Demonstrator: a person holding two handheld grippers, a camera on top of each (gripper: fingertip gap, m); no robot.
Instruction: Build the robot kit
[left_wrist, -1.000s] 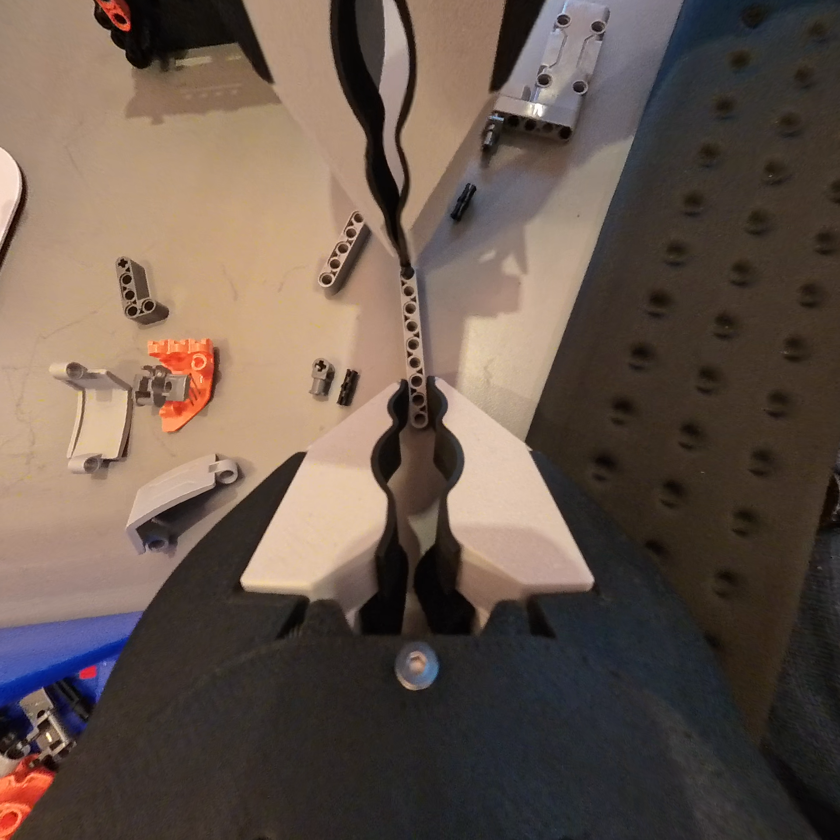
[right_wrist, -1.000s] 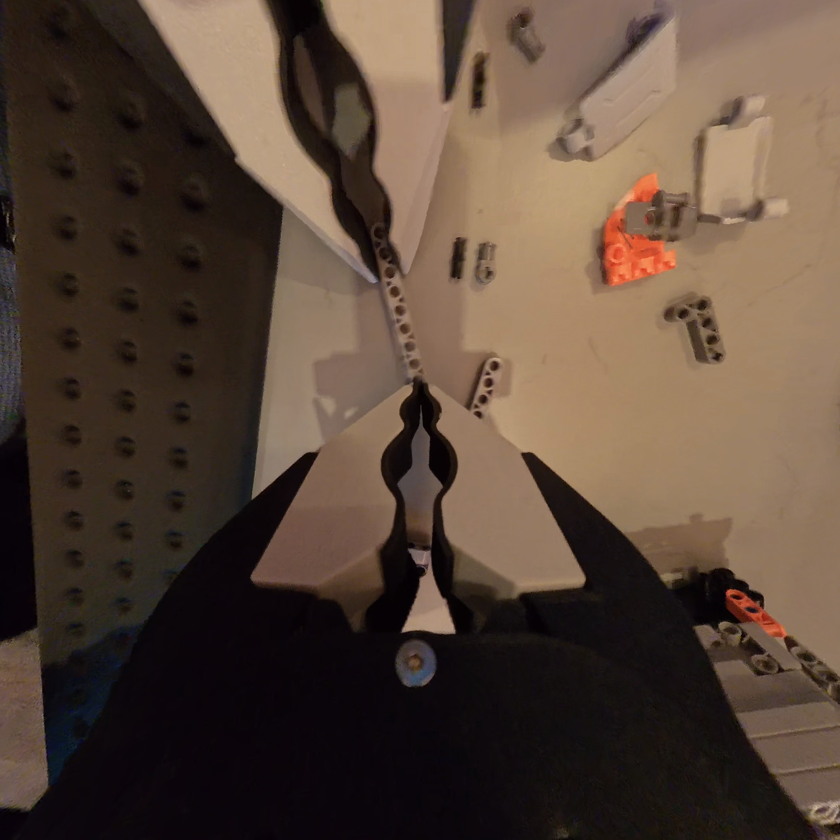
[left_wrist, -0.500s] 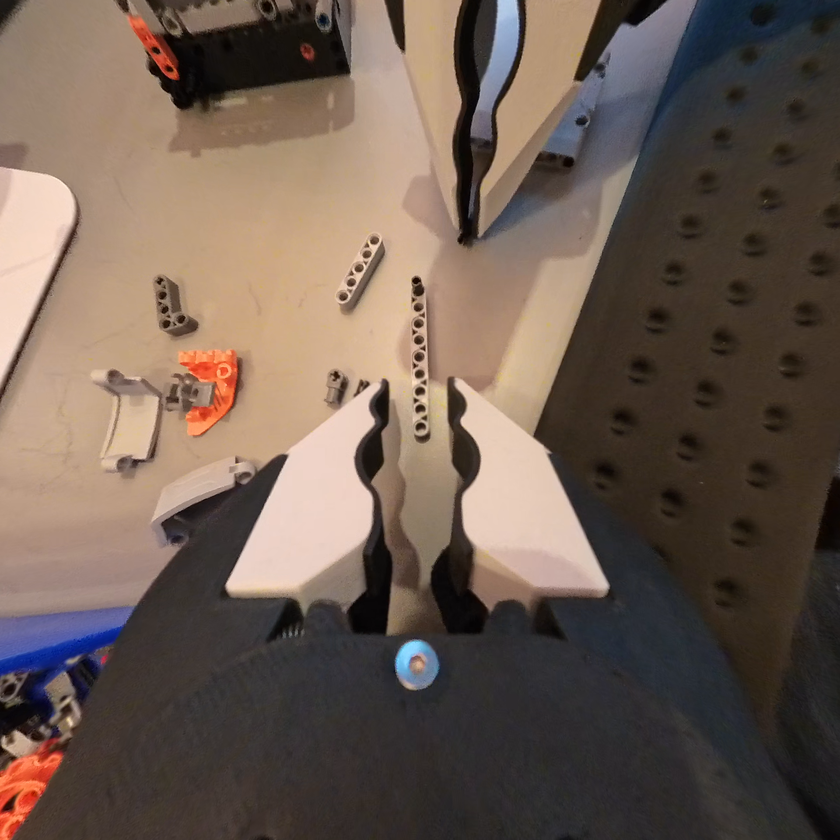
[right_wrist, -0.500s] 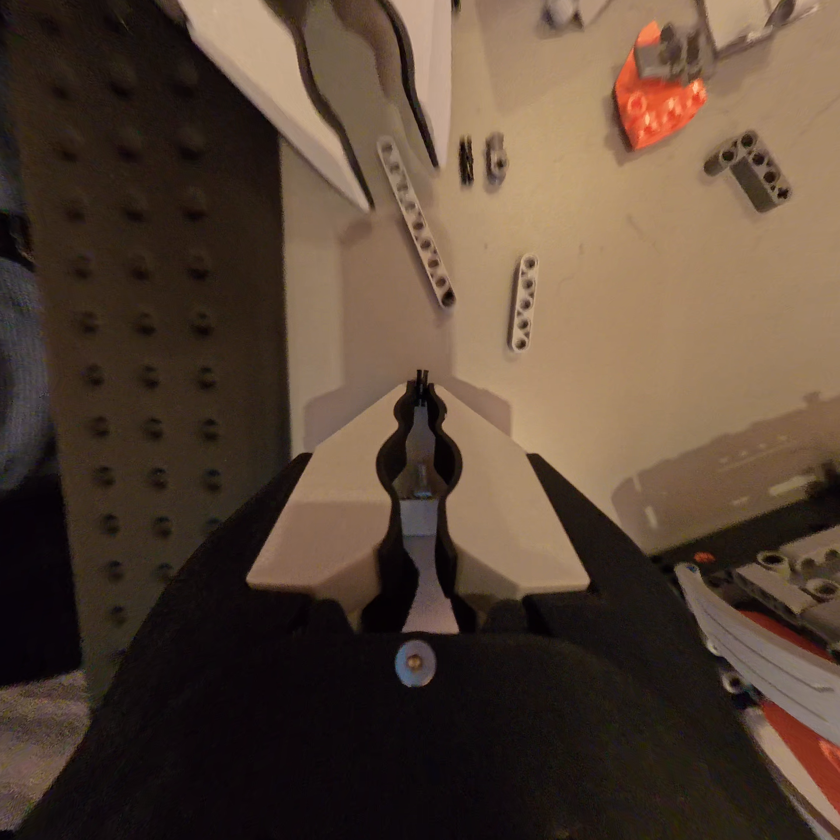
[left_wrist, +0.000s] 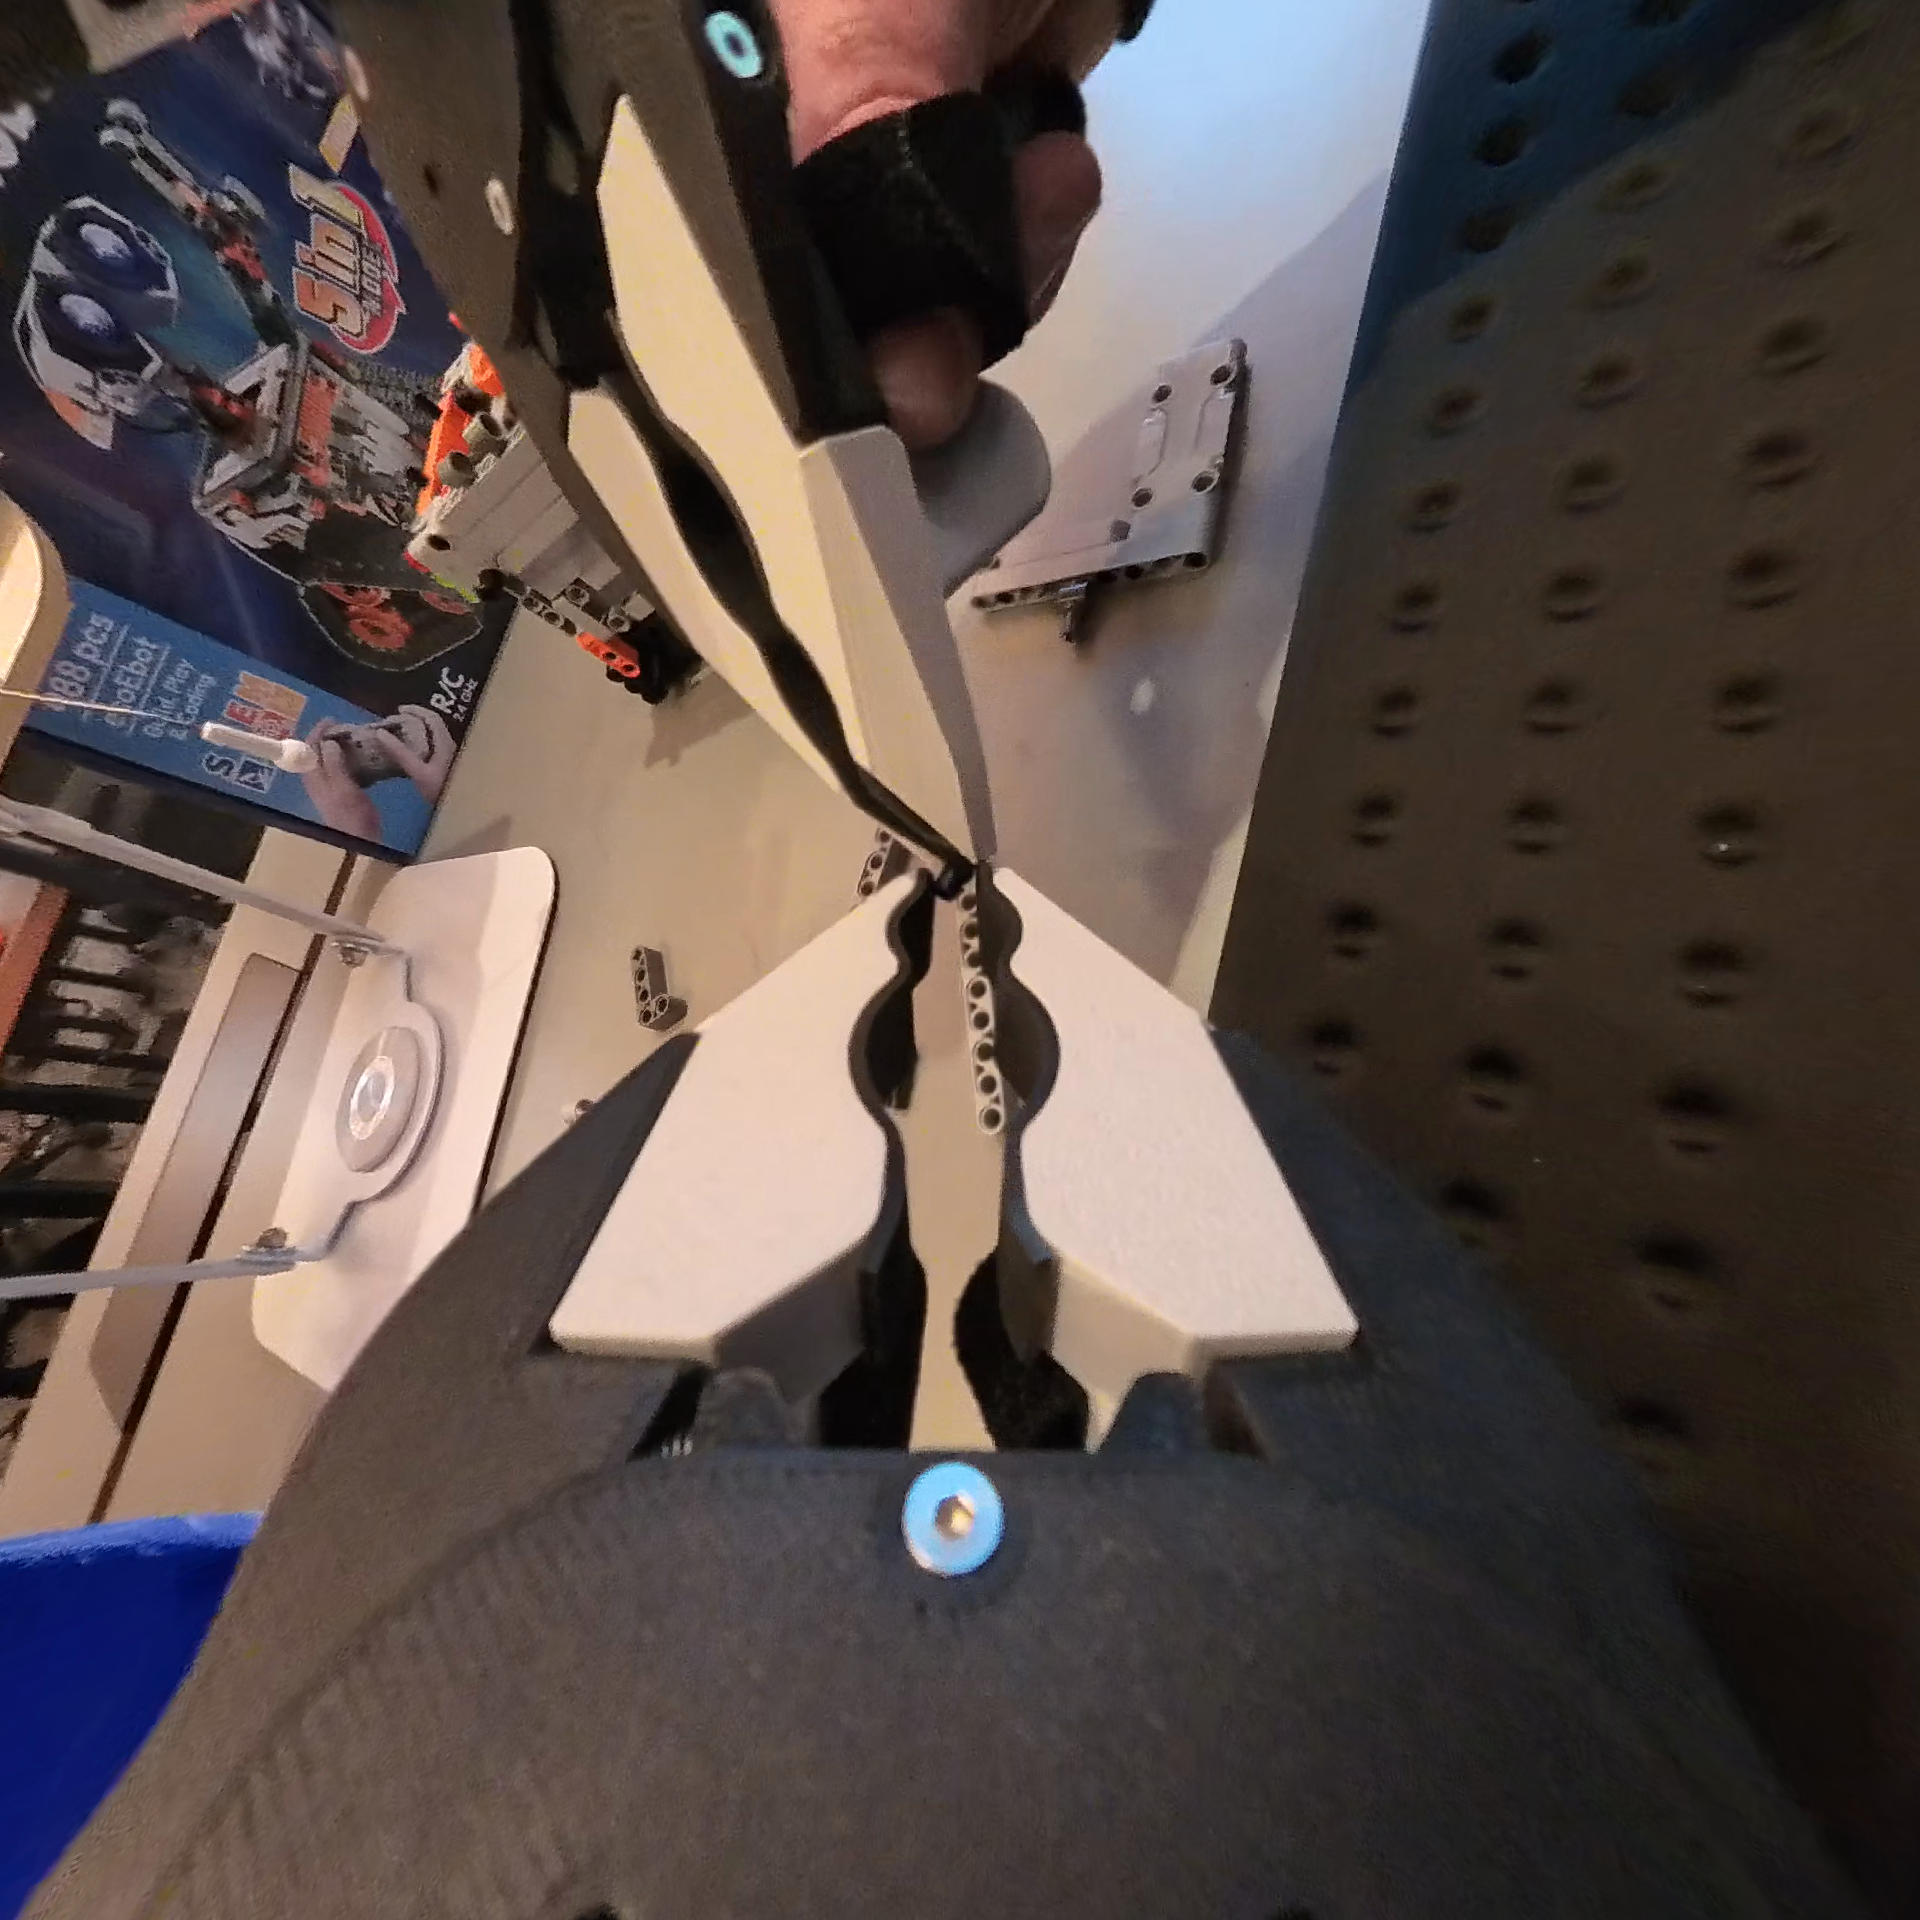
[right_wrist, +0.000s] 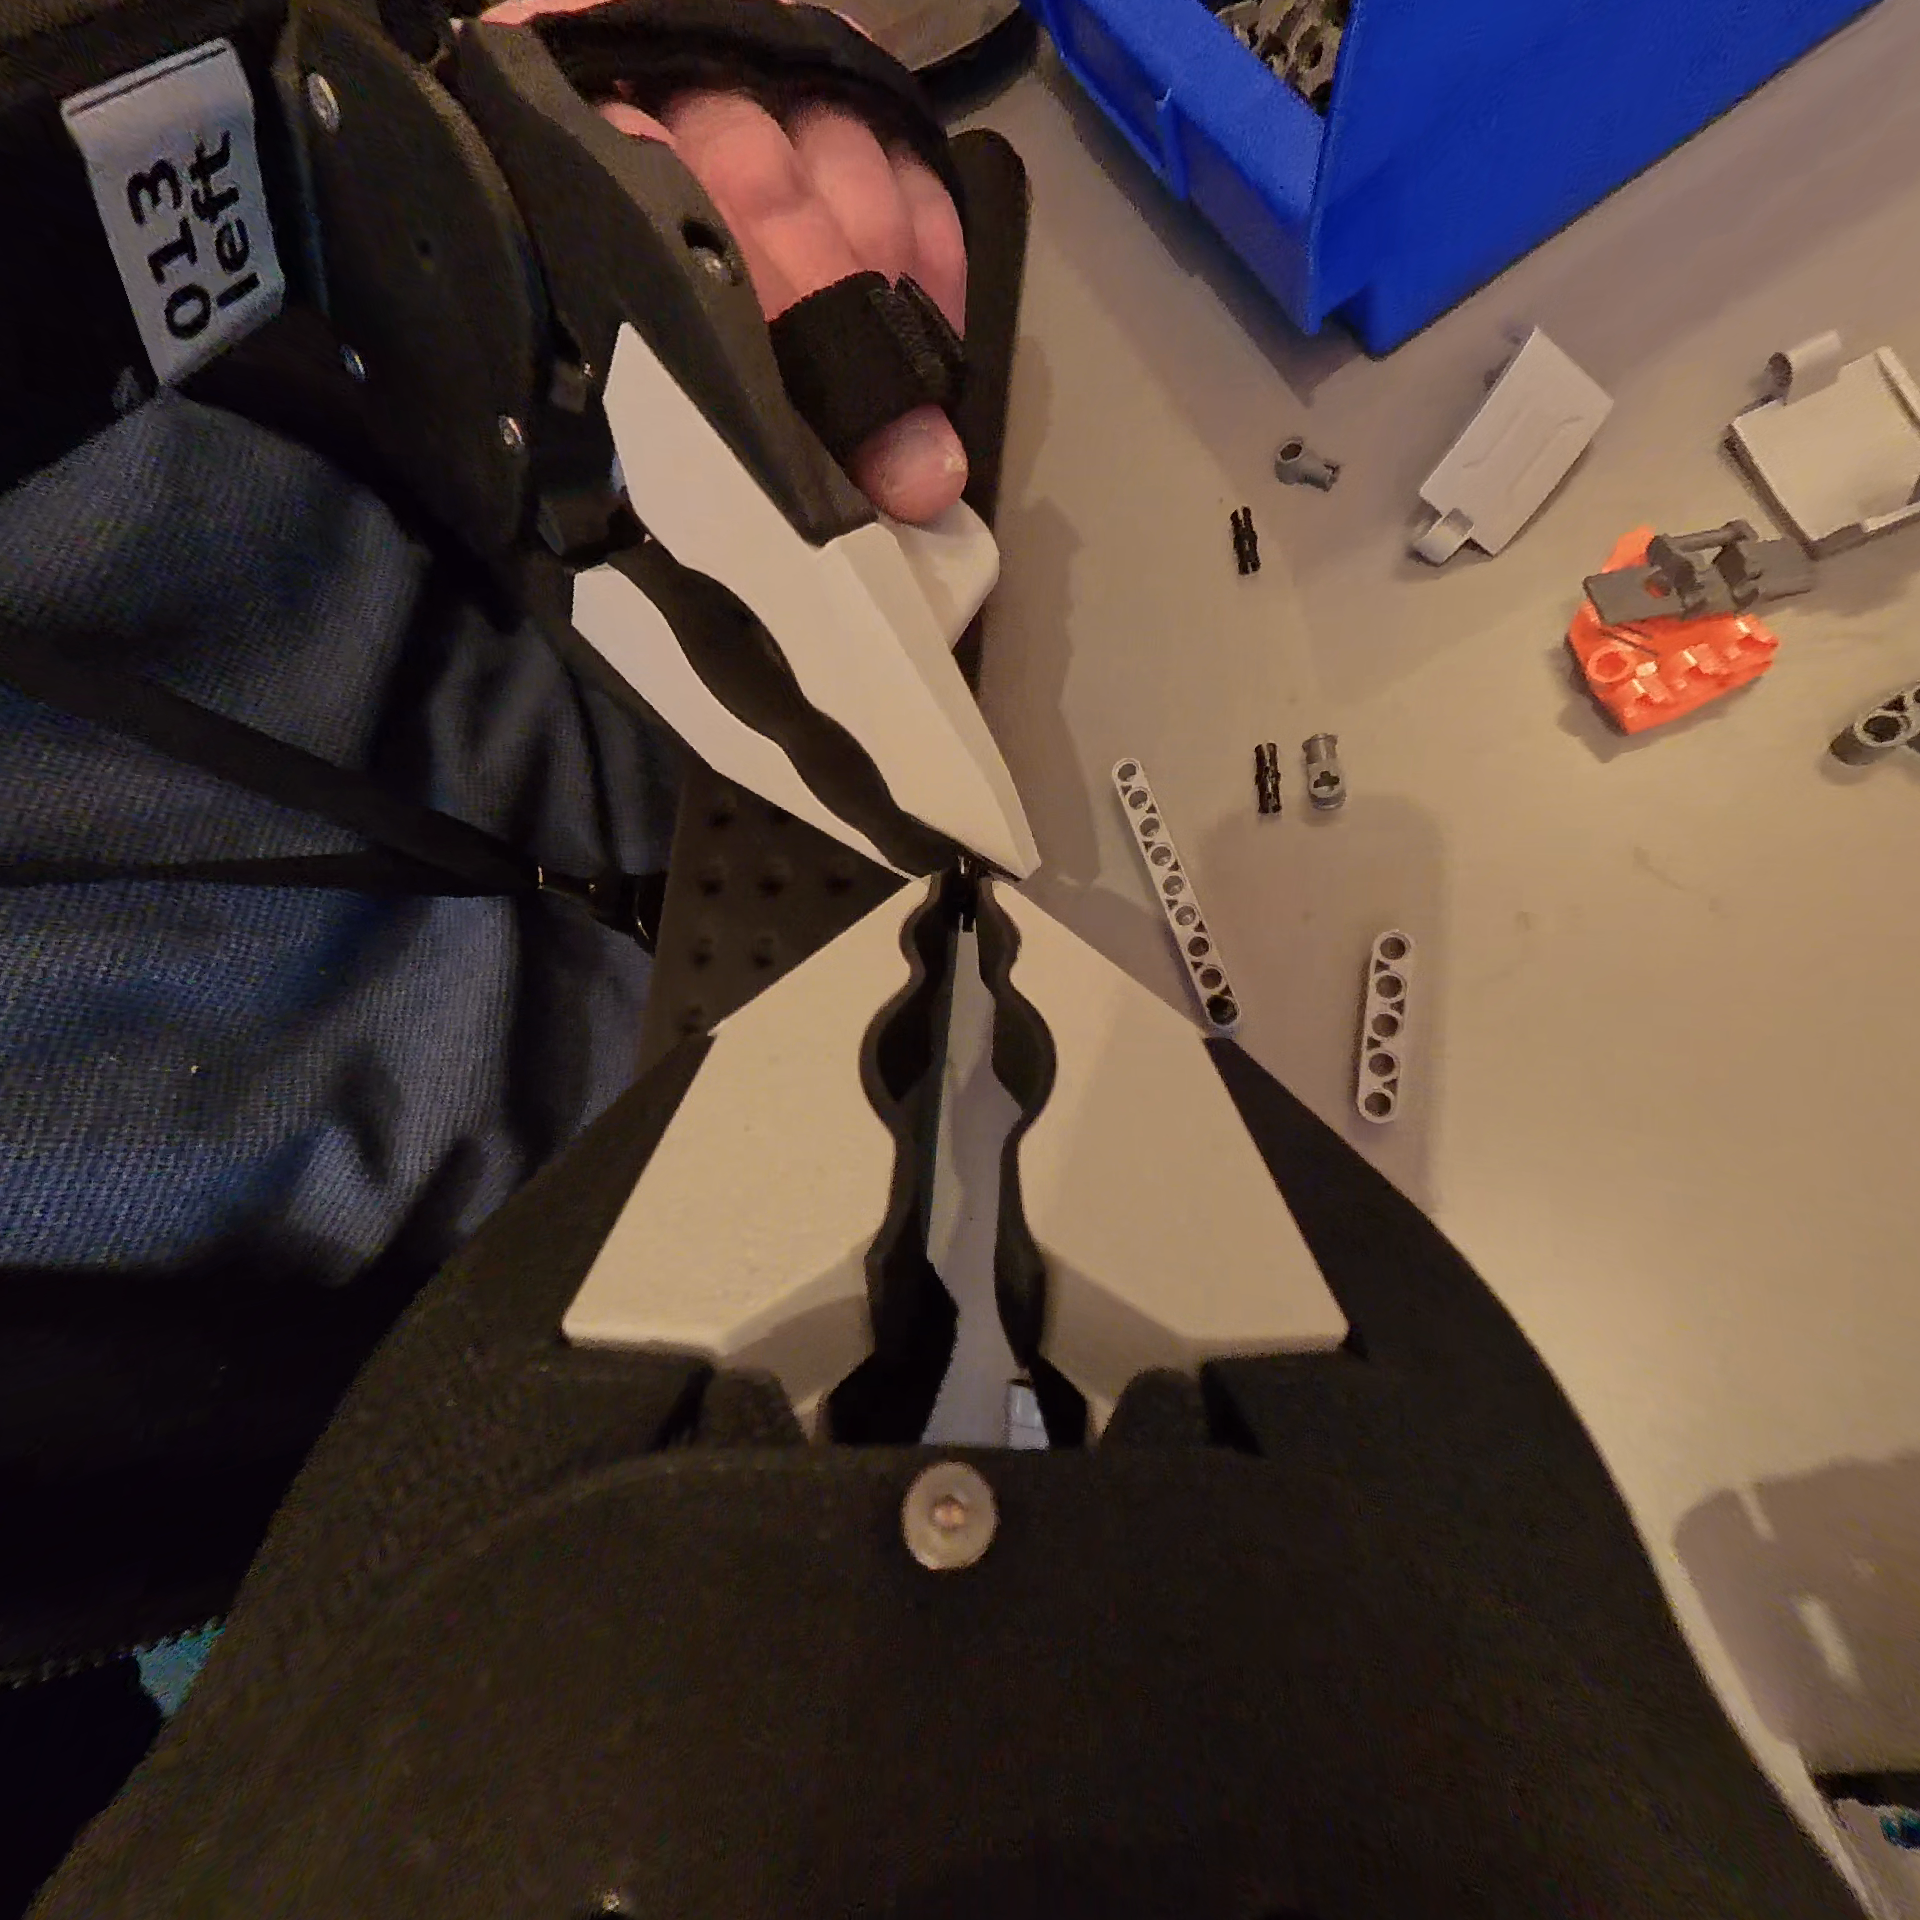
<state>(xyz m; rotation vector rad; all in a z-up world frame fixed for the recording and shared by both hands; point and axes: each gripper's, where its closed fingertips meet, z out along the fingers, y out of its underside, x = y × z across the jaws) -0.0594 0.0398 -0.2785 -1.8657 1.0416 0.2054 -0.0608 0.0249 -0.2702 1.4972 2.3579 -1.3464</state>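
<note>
Nearby, blue bin (right_wrist: 1558, 177) of small parts, both tongs tip-to-tip

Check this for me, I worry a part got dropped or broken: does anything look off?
Nothing stands out. The long grey beam, short beam and orange piece lie flat and intact on the table; the right gripper pinches a small black pin at its tips.

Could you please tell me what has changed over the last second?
Both tongs let go of the long grey beam, which now lies on the table. The right tongs, gripping a black pin, and the left tongs have come together tip to tip above it. The short beam and orange part have not moved.
</note>
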